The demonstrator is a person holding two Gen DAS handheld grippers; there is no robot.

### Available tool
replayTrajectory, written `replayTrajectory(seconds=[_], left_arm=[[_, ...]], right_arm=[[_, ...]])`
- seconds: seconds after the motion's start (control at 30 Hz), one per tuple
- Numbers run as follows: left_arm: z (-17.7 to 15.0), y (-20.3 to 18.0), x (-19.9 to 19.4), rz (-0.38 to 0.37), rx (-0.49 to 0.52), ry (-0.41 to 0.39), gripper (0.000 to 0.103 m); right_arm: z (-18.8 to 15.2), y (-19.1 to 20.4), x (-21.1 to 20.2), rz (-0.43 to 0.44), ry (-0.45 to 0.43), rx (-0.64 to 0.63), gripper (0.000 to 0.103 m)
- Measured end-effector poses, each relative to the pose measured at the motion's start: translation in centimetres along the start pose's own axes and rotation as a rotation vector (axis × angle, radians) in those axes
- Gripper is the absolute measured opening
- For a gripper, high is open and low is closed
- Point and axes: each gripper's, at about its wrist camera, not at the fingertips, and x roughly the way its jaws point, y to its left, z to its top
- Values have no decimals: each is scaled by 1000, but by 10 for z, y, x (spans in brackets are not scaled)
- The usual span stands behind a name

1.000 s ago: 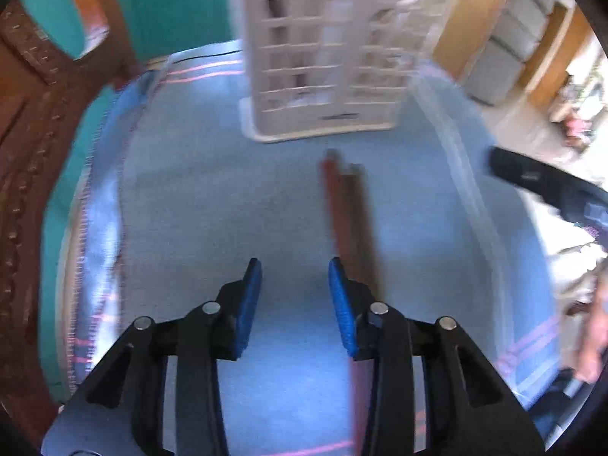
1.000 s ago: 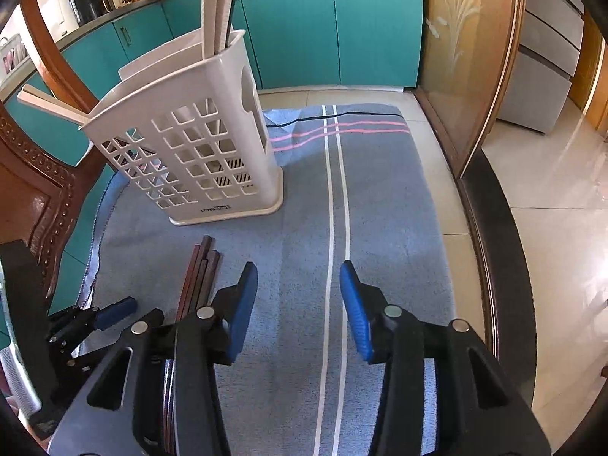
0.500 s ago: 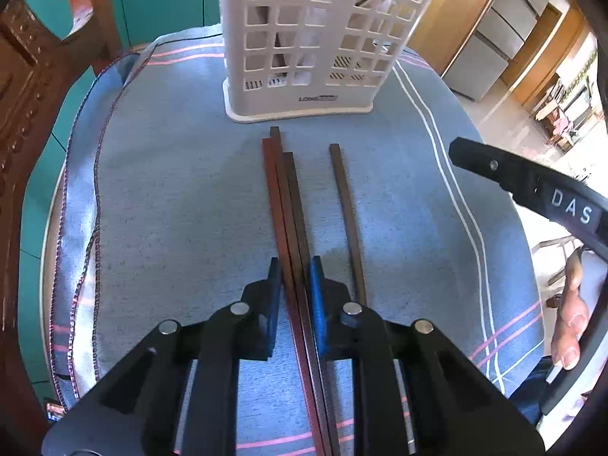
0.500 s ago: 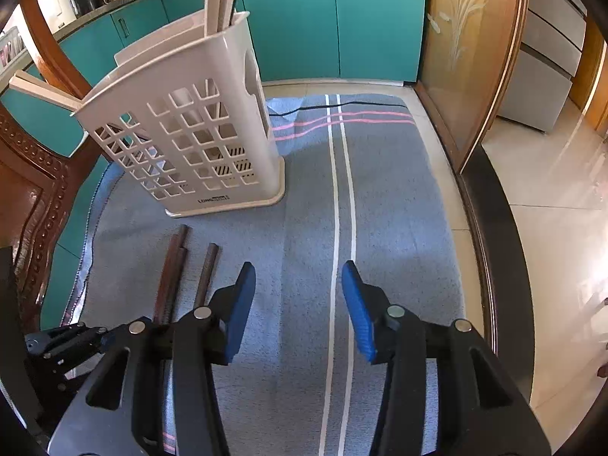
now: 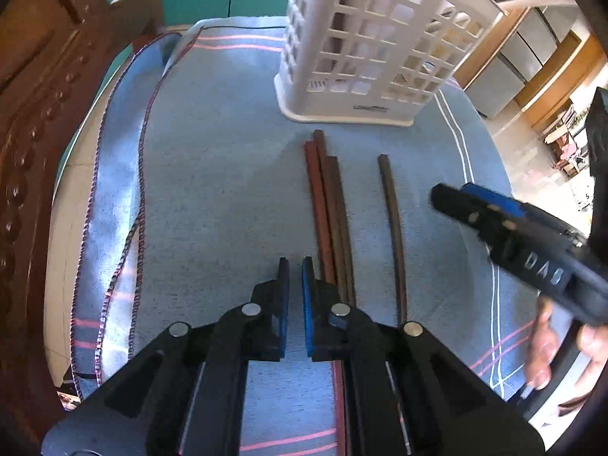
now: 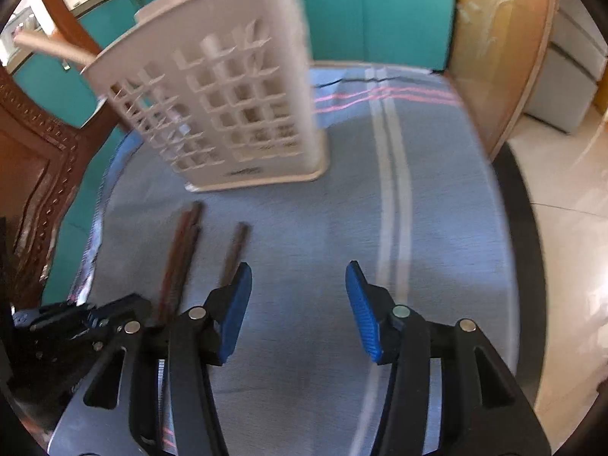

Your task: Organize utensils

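Observation:
Several dark brown chopsticks lie on the blue cloth in front of a white lattice utensil holder (image 5: 374,43). Three lie bunched together (image 5: 328,209) and one lies apart to their right (image 5: 393,228). My left gripper (image 5: 295,277) has its jaws nearly closed with a thin empty gap, just left of the bundle, which passes under its right finger. My right gripper (image 6: 298,304) is open and empty above the cloth, right of the single chopstick (image 6: 233,254); the bundle (image 6: 178,262) and holder (image 6: 228,106) show there too. It also appears at the right of the left wrist view (image 5: 505,224).
A blue cloth (image 5: 228,190) with pink and white stripes covers the round table. A carved wooden chair back (image 5: 34,114) stands at the left. Light-coloured utensils stick out of the holder (image 6: 49,47). Teal cabinets are behind; the table edge (image 6: 520,228) drops to tiled floor at right.
My left gripper has shifted left off the chopstick bundle, which now lies beside its right finger rather than between the jaws. My right gripper has moved forward and left, toward the single chopstick.

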Motion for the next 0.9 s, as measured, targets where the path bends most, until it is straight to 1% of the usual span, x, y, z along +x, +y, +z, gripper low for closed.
replayTrajectory(seconds=[0.1,0.23,0.27,0.3,0.33,0.37,0.4,0.47,0.53,0.6,0.67,0.73,0.8,0.9], left_arm=[[0,0,-4,-1,8,-7,8],[0,3,-10,-12,24,-11,8],[0,3,-11,-19,28,-15,8],[0,1,-10,-23,31,-17,8],[1,-2,-8,-28,34,-18,9],[1,-3,-8,-40,42,-19,10],[2,-6,-6,-47,49,-18,10],[1,-11,-3,-45,64,-13,10],[2,-13,1,-31,67,-3,11],[3,-13,2,-32,60,-4,12],[4,-13,3,-29,51,-3,16],[4,-15,5,-3,55,-7,23],[4,-16,5,-1,58,-17,23],[3,-21,6,-23,85,-22,22]], right_arm=[[-1,14,11,22,16,-40,51],[-5,33,27,-22,39,-109,51],[-6,36,28,-34,27,-125,51],[-6,40,29,-49,27,-150,39],[-6,42,29,-33,36,-159,30],[-6,43,28,-24,47,-161,18],[-6,43,27,-30,55,-163,13],[-8,40,26,-66,53,-169,13],[-8,35,25,-69,53,-157,13],[-9,32,24,-66,55,-149,13],[-9,29,24,-64,55,-142,14],[-10,28,24,-67,57,-139,14],[-11,29,23,-73,57,-140,15],[-9,28,24,-80,58,-143,17]])
